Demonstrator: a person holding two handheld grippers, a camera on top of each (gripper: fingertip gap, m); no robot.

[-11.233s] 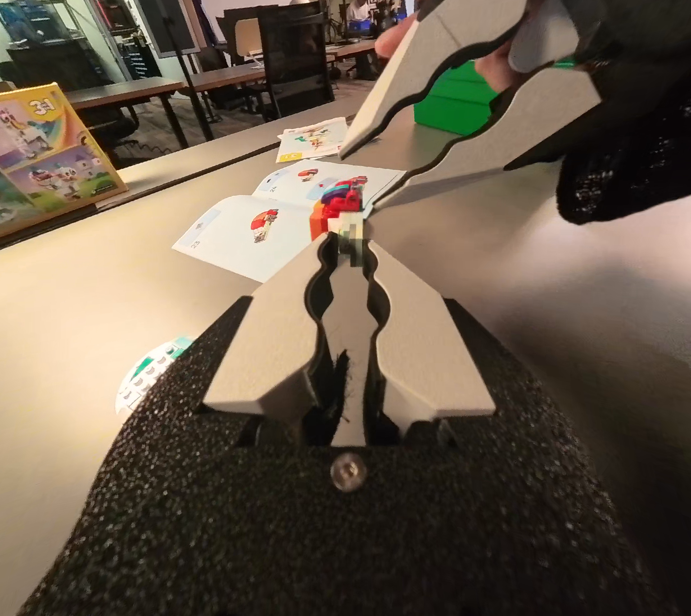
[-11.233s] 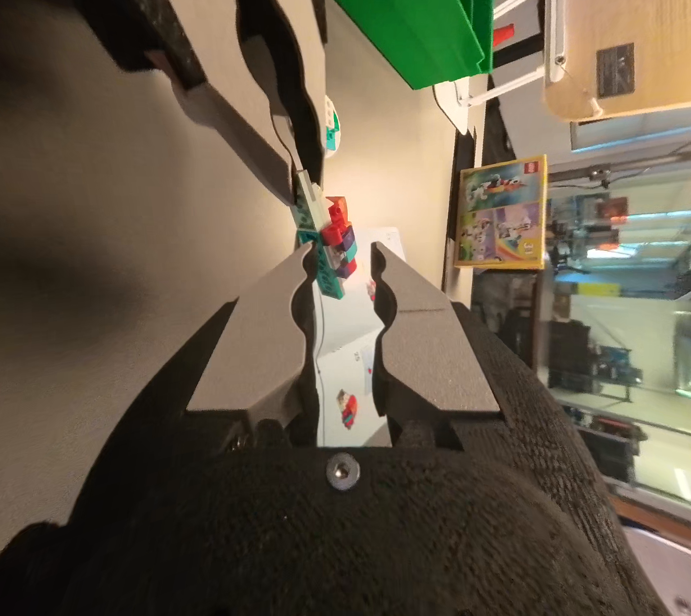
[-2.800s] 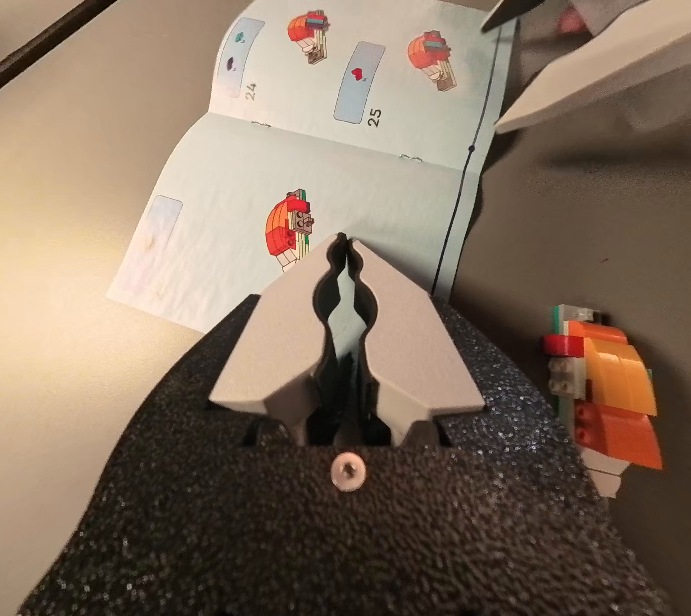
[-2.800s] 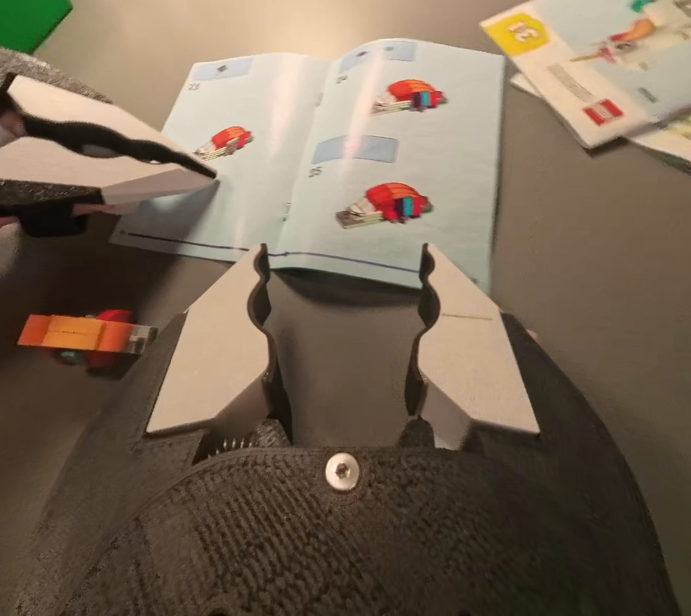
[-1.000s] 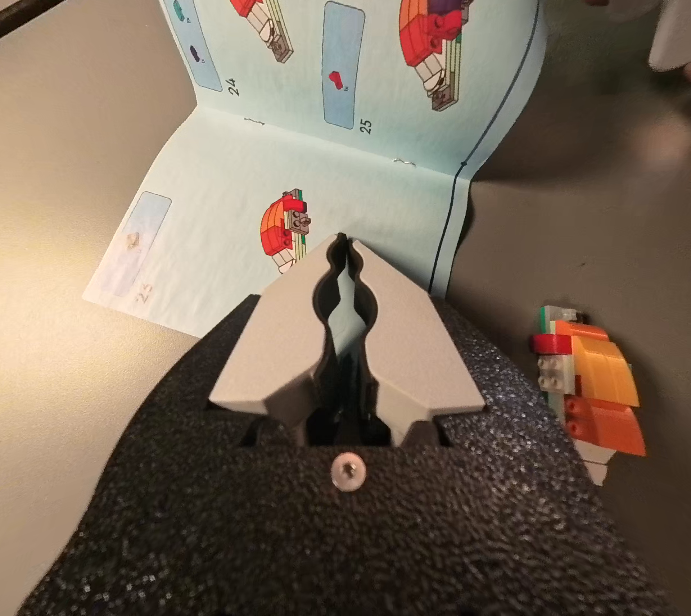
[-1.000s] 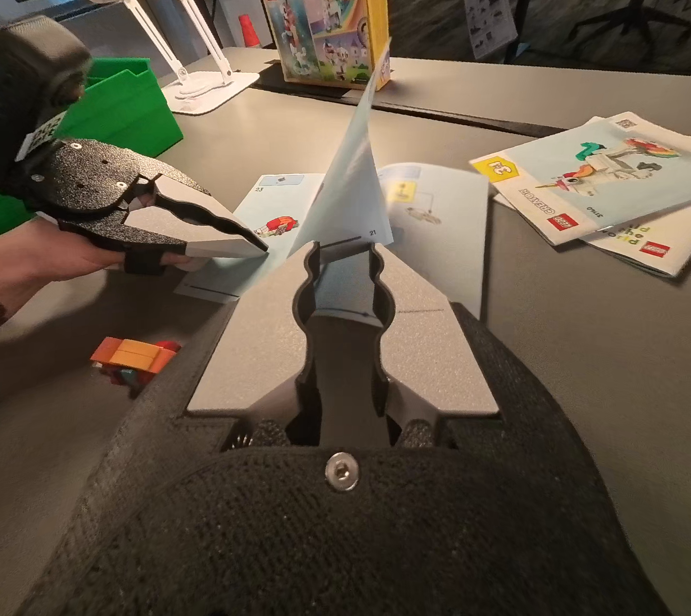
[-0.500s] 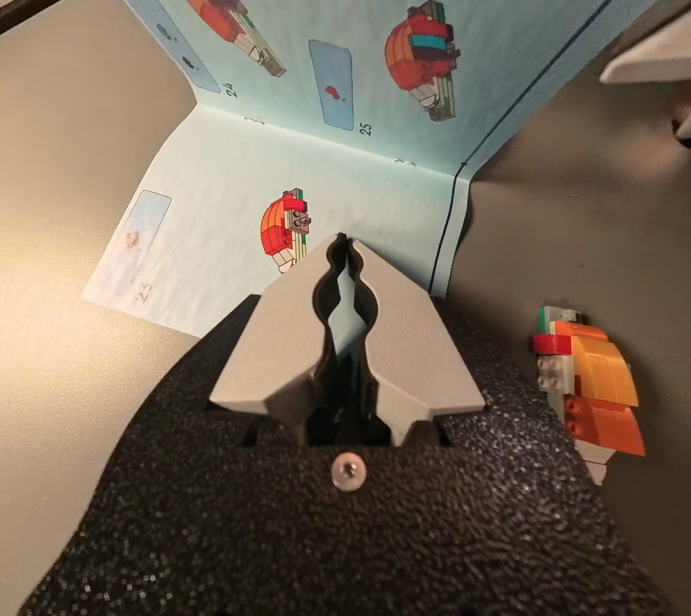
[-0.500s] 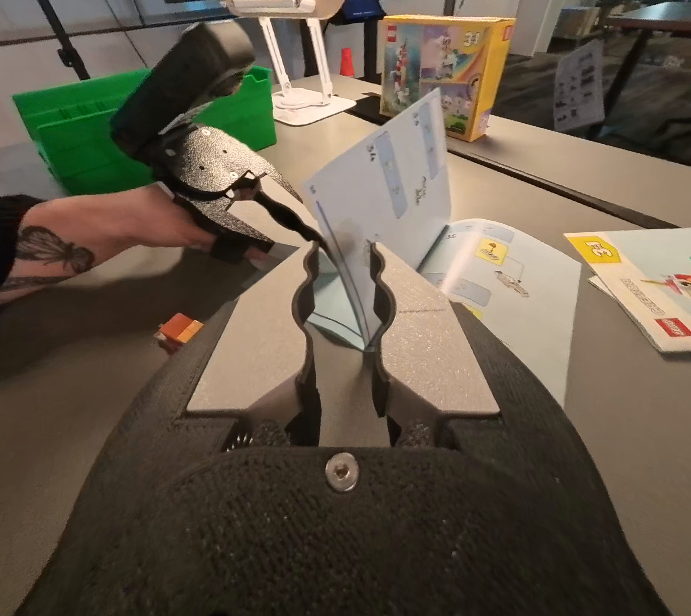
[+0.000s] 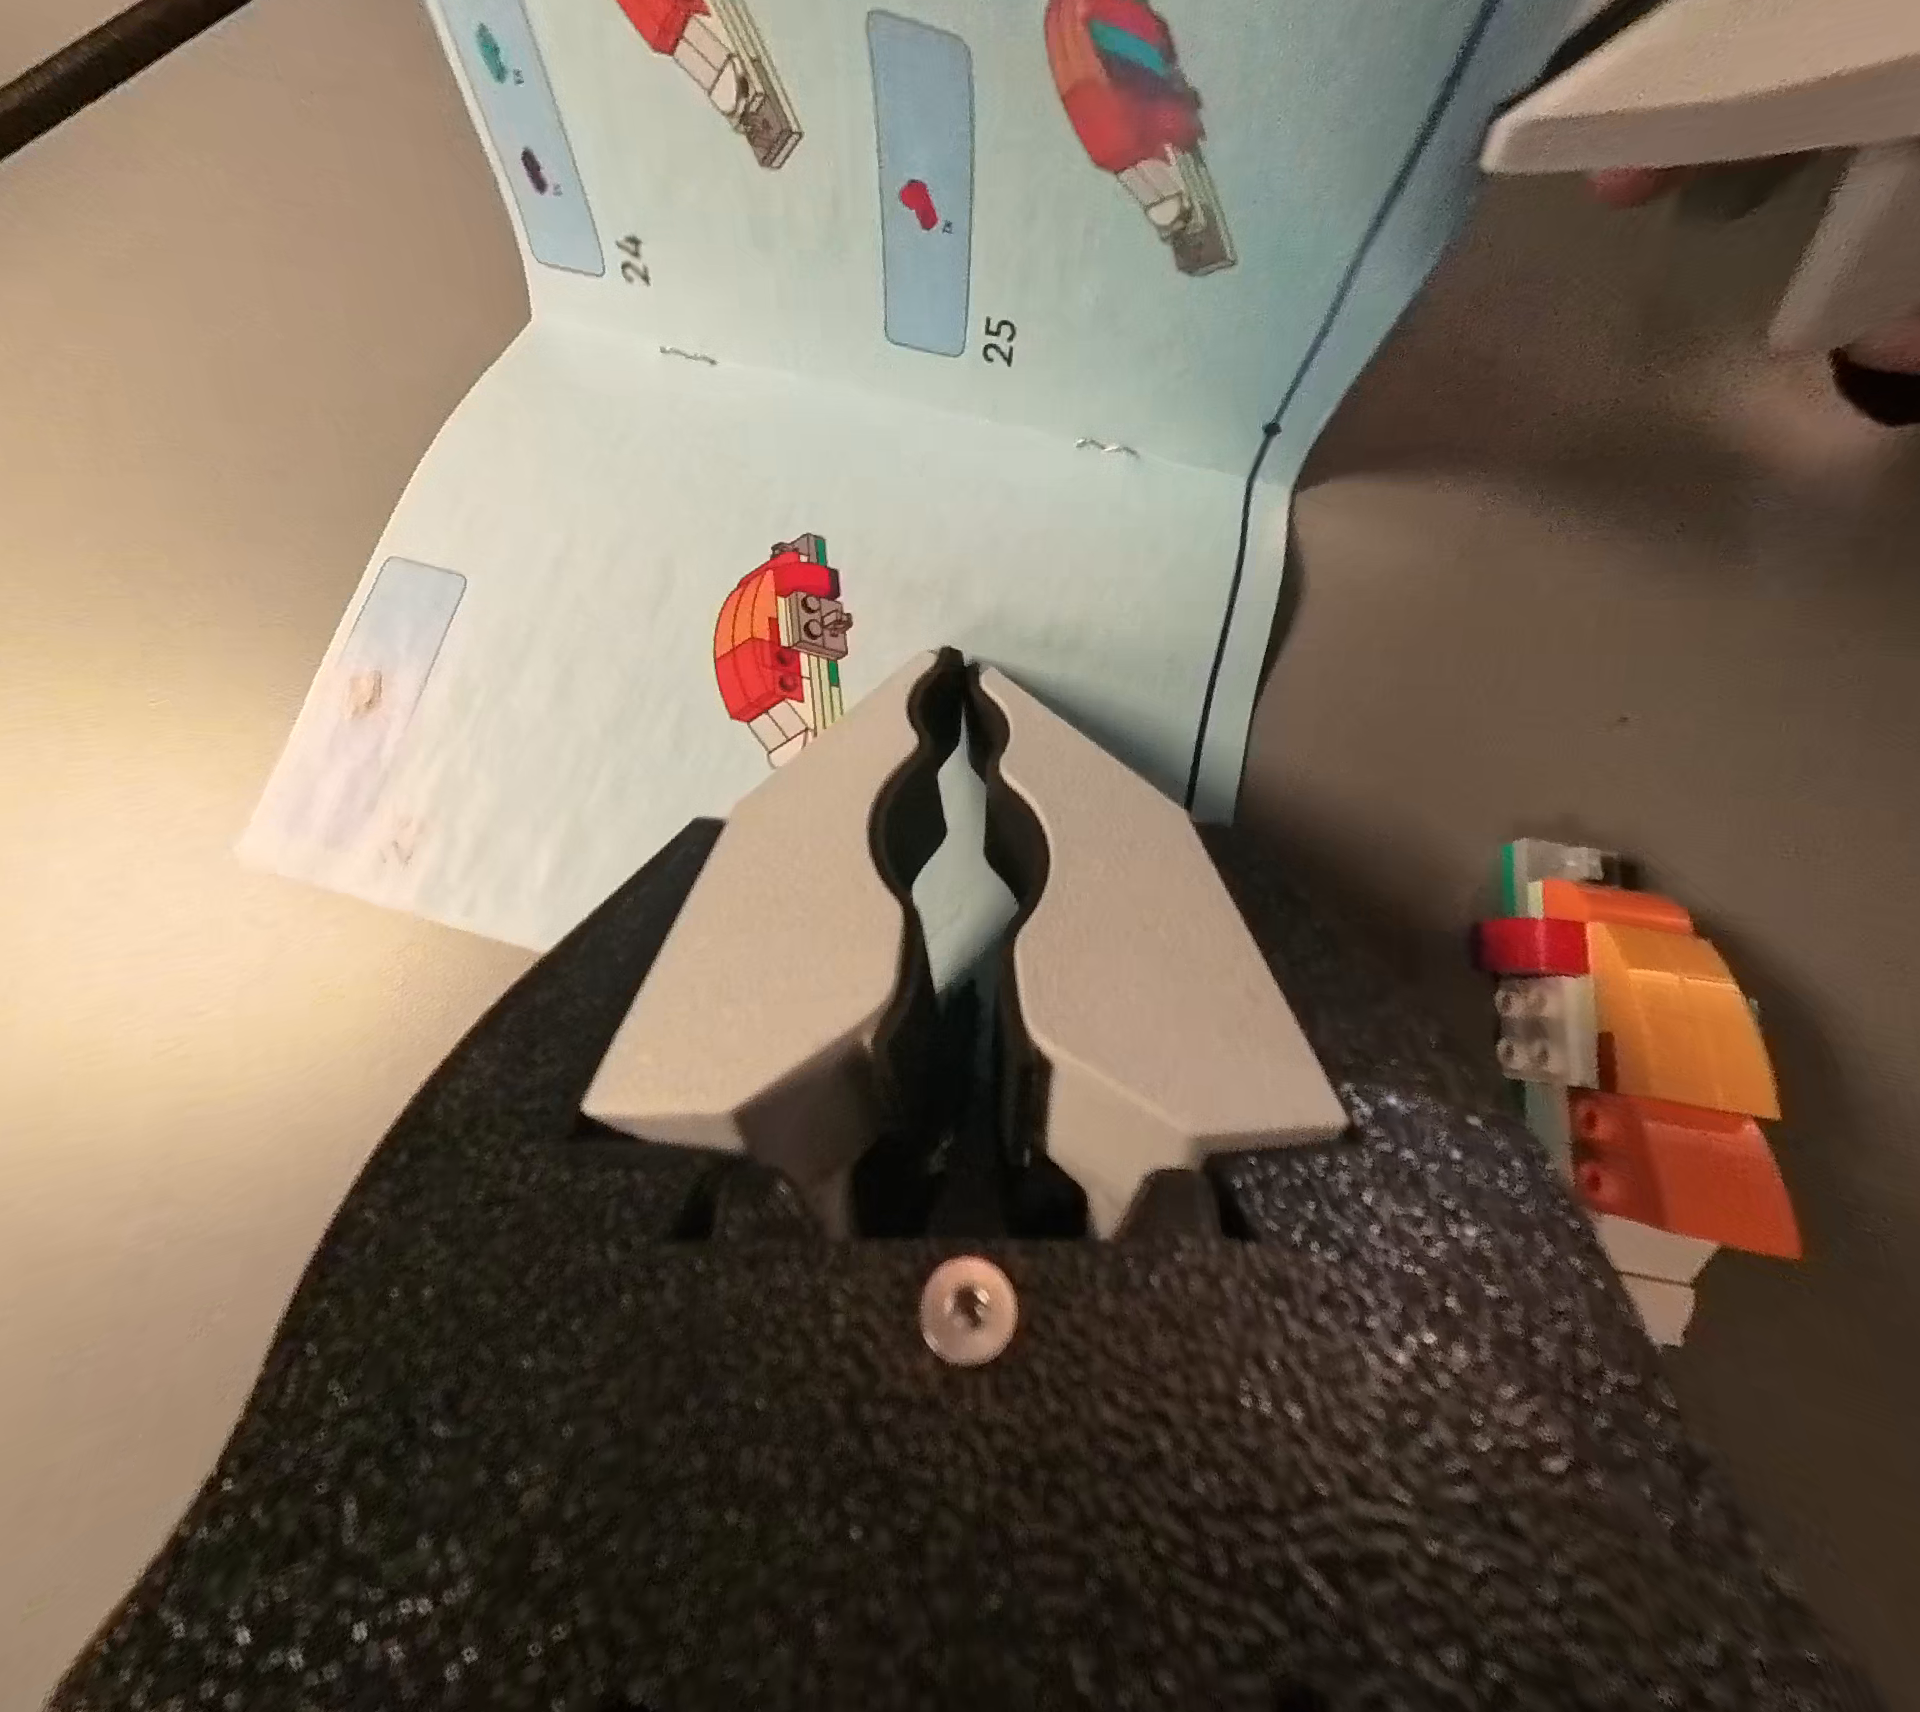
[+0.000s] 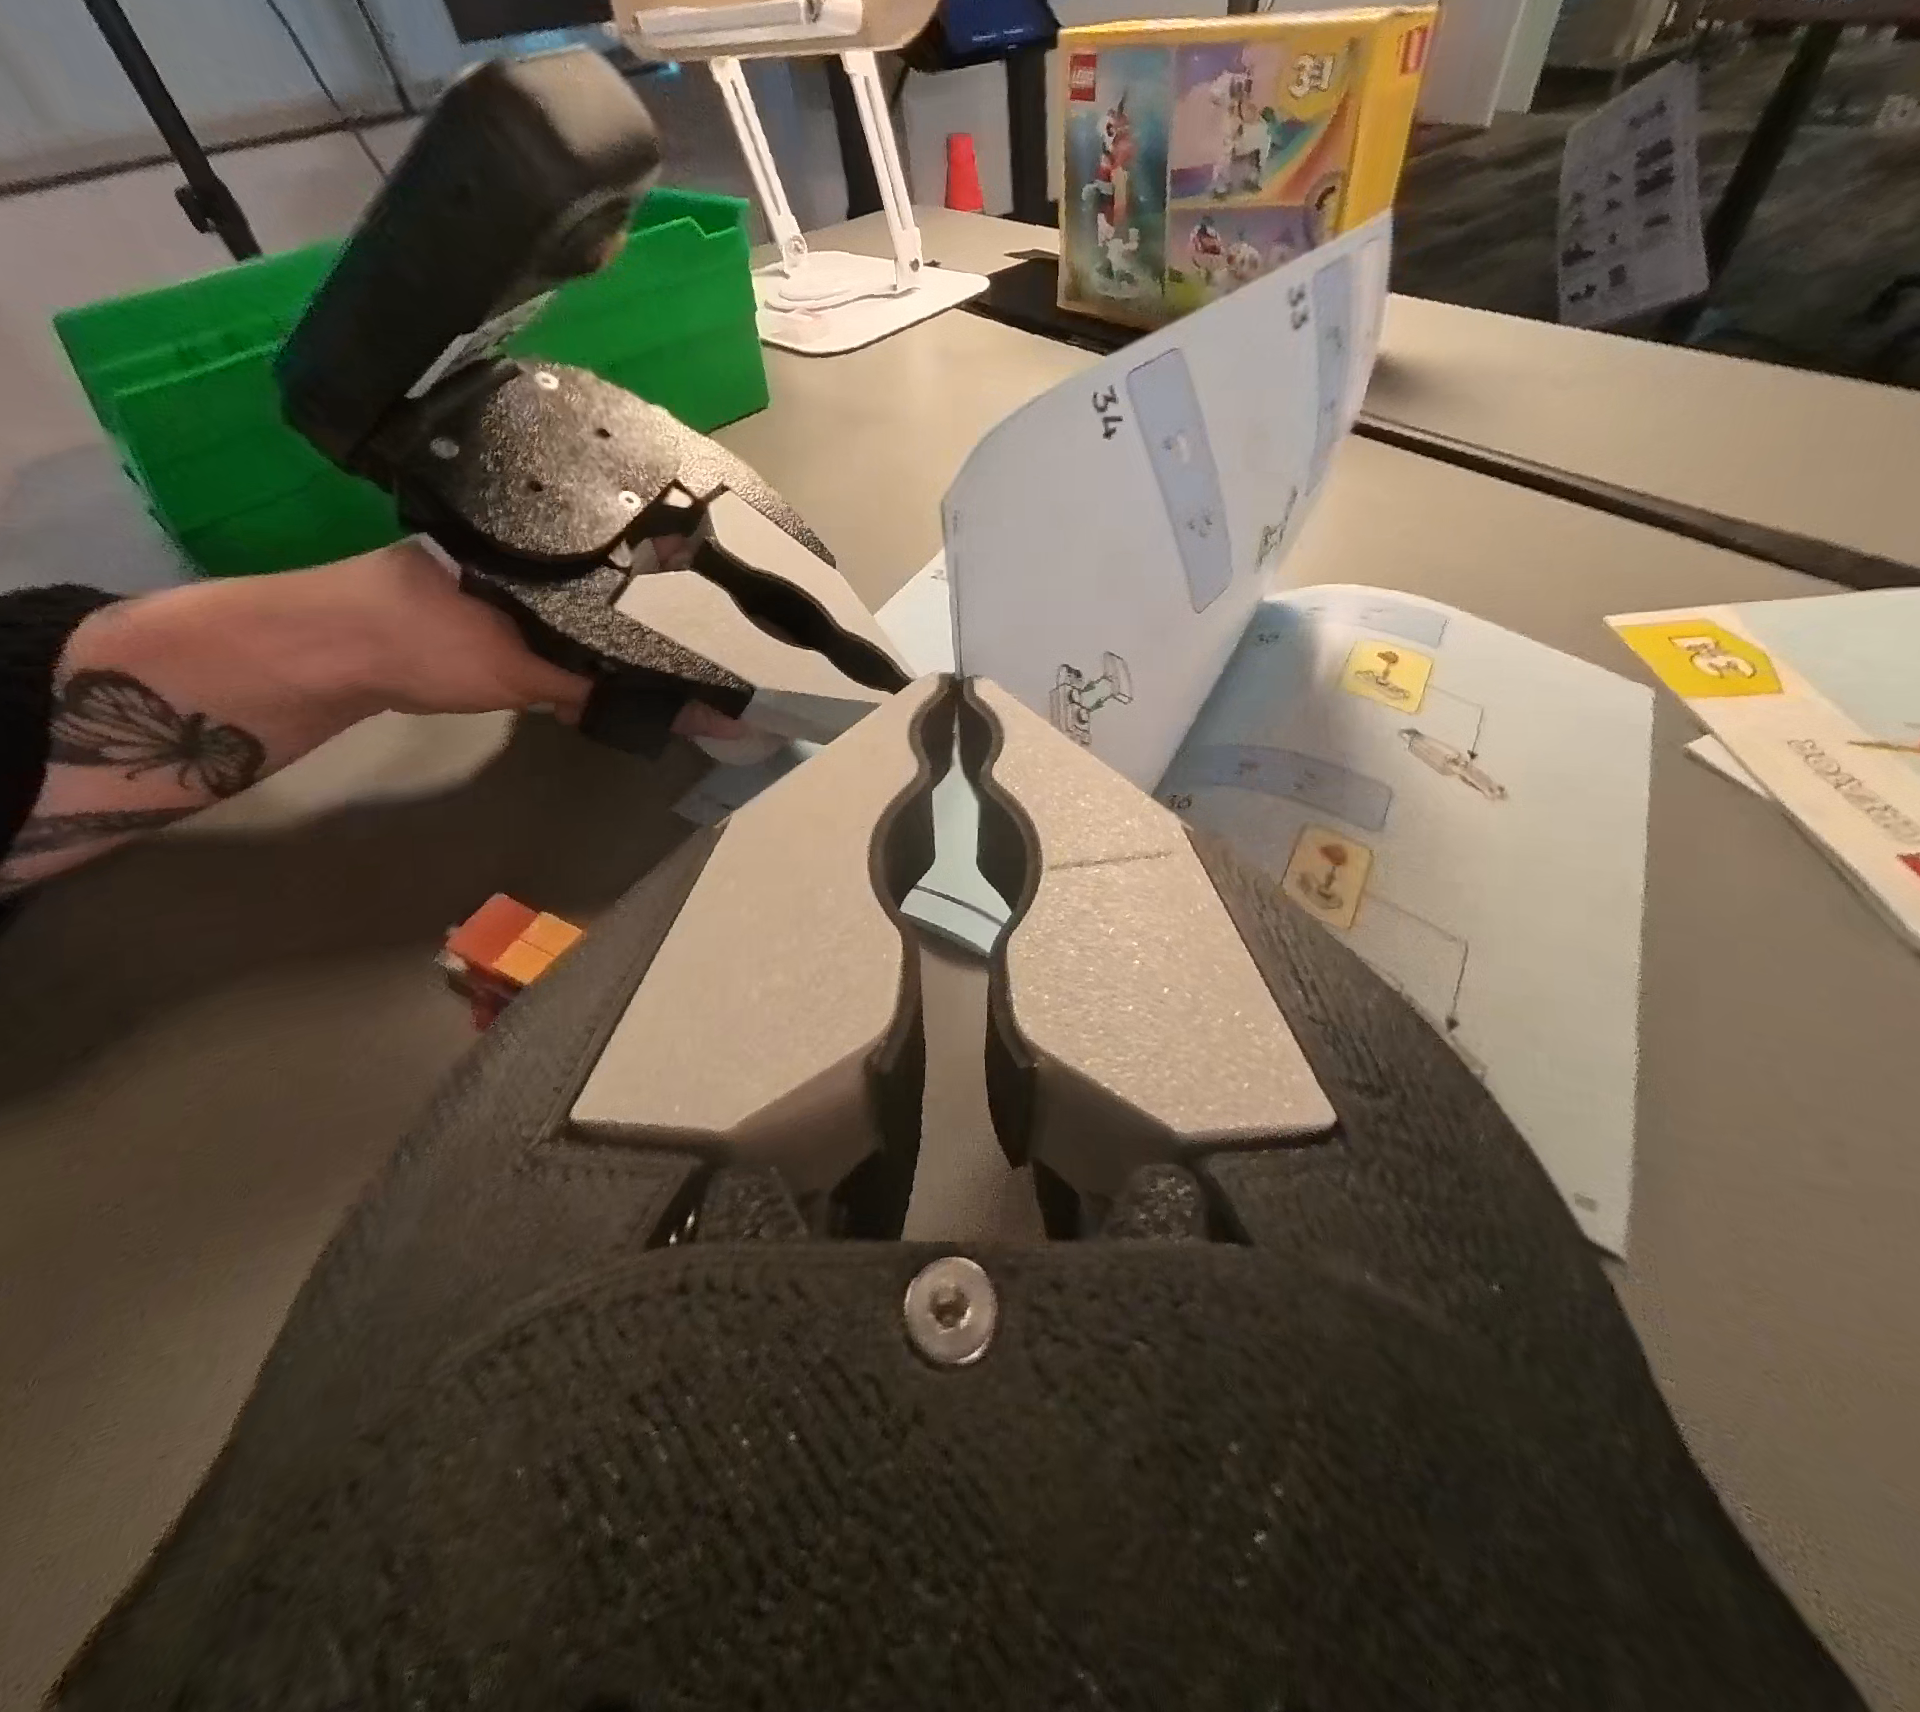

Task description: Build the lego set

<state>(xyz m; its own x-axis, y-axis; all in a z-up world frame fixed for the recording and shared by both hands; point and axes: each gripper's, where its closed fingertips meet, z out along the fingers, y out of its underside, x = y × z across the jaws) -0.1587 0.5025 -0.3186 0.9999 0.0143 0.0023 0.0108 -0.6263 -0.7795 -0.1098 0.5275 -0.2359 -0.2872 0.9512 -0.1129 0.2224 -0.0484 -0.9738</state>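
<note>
The light-blue instruction booklet [image 9: 644, 623] lies open on the grey table. One page [image 10: 1164, 519] stands upright. My right gripper [image 10: 956, 688] is shut on that page's lower edge; it also shows at the upper right of the left wrist view [image 9: 1538, 140]. My left gripper [image 9: 951, 665] is shut and empty, its tips down on the flat page; the right wrist view shows it [image 10: 883, 675] in a hand. The small orange and red lego build [image 9: 1652, 1070] lies on the table right of my left gripper, and it shows in the right wrist view [image 10: 514, 935].
A green bin [image 10: 208, 436] stands at the back left. A white stand [image 10: 862, 291] and the yellow lego box [image 10: 1236, 145] stand behind the booklet. More booklets [image 10: 1787, 706] lie at the right. A dark seam [image 9: 177, 52] crosses the table. My hands' fingertips stand some 10 centimeters from each other.
My right gripper's fingers have closed on the page, which were apart around it half a second ago. The page stands more upright. My left gripper and the lego build have stayed in place.
</note>
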